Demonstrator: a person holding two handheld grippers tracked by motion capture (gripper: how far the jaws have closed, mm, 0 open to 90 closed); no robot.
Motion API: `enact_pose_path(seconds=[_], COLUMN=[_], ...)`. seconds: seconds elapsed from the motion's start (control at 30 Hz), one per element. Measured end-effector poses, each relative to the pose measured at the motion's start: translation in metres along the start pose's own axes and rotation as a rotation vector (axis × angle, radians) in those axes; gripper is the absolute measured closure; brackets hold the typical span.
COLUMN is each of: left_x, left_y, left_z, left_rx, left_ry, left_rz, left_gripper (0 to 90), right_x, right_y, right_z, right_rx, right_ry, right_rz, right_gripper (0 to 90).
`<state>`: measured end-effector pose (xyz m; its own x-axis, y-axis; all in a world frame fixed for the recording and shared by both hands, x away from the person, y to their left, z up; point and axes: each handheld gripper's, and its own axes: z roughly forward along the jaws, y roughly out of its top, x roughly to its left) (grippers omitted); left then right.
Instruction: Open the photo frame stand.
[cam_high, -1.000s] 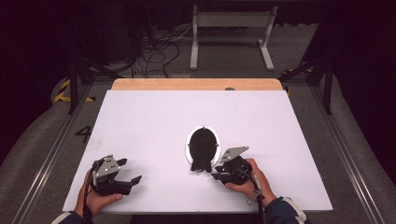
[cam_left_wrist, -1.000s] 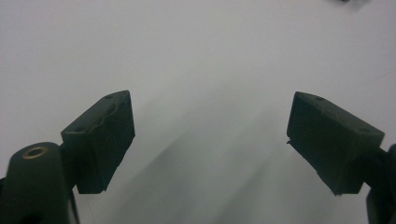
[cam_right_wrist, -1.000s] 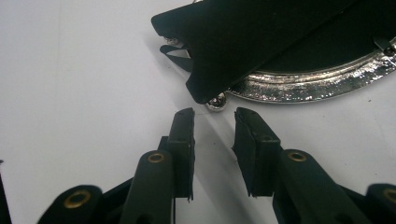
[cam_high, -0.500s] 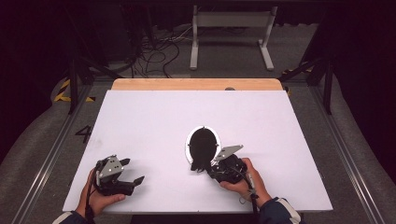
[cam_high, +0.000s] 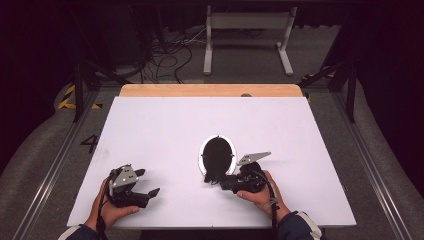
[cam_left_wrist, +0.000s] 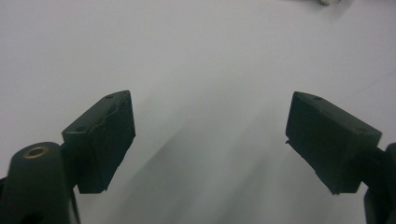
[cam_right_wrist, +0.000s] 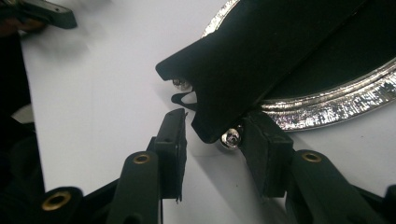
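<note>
As before, right claw straddles mirror stand; left claw idle, spread.

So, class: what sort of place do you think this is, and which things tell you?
Probably a lab or studio set up for recording. A white table stands among dark surroundings, loose cables lie on the floor behind it, and a metal stand sits beyond.

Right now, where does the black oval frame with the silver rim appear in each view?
High view: the oval frame lies at centre, slightly low, just ahead of the right tongs.
Right gripper view: upper right, its black foot reaching down between the tongs.
Left gripper view: the open left tongs over bare table.
Shared landmark: the white table.
</note>
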<state>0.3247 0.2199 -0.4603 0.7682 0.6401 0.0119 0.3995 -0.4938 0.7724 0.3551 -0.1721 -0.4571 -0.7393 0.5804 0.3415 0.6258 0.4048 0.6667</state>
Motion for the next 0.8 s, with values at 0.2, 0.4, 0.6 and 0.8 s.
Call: enact_pose_path(seconds=[0.2,0.4,0.6,0.8], left_x=[0.001,-0.011,-0.02,-0.019], left_y=[0.018,0.042,0.057,0.066], left_z=[0.015,0.041,0.064,0.077], left_rx=[-0.014,0.009,0.03,0.031], left_ry=[-0.034,-0.066,-0.073,-0.101], left_rz=[-0.004,0.055,0.104,0.096], left_gripper=[16.5,16.6,16.3,16.6], right_x=[-0.017,-0.025,-0.031,-0.034], right_y=[-0.001,0.002,0.007,0.011], right_z=[-0.003,0.002,0.008,0.017], right_rx=[-0.086,-0.114,-0.15,-0.166], right_ry=[0.125,0.204,0.244,0.275], right_rz=[0.175,0.326,0.413,0.436], right_gripper=[60.3,58.3,55.4,54.0])
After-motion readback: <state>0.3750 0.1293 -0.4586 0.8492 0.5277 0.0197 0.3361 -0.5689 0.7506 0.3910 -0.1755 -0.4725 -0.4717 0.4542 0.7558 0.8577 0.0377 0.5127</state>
